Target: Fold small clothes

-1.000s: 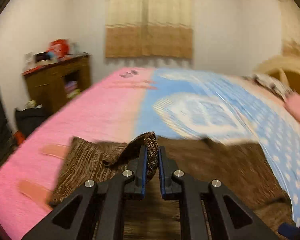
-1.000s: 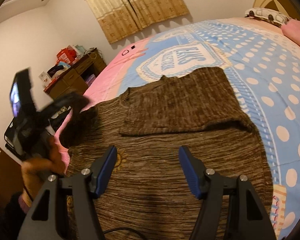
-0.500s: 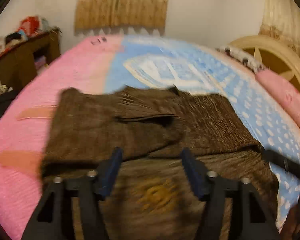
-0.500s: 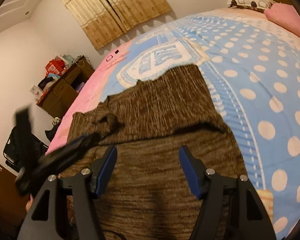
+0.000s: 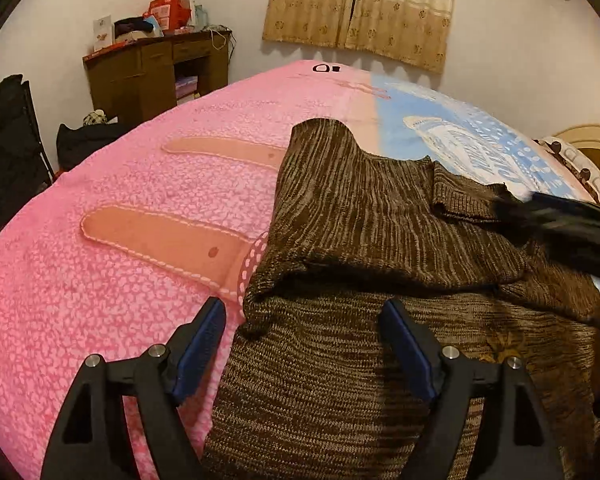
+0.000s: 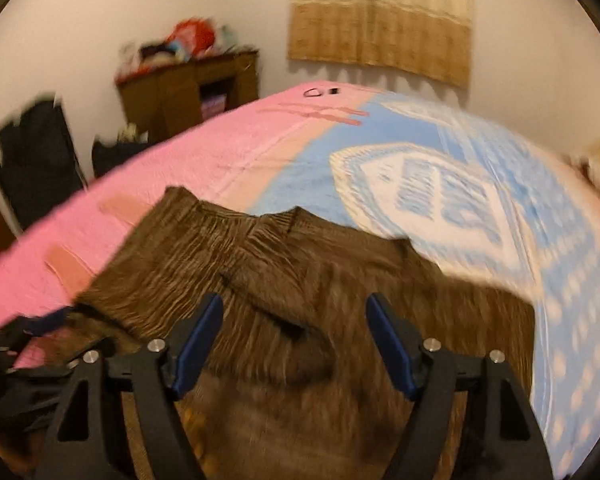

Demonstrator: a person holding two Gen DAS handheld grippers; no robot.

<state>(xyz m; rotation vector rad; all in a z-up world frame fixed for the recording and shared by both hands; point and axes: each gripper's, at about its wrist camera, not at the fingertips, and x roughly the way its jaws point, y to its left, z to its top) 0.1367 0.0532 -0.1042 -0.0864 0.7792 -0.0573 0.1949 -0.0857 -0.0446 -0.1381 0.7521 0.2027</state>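
1. The brown ribbed knit sweater (image 5: 380,240) lies on the pink-and-blue quilted bedspread (image 5: 120,280), ahead of and beneath both pairs of jaws. A second ago the left sleeve was pinched and lifted; now it lies folded in across the body, so both sleeves look folded in. Probably the crosswise fold of the body comes next.
2. The left gripper (image 5: 302,344) has let go: its jaws stand wide apart and empty, the sweater's left edge lying between them, the folded sleeve just ahead.
3. The right gripper (image 6: 294,340) is likewise spread and empty, as it was a second ago, with the folded part of the sweater ahead of its jaws.
4. Hard to make out: the right wrist view is motion-blurred, so the fold edges are vague. In the left view the sweater's hem runs below the frame, and the dark blurred shape at right, likely the other gripper, covers its right side.
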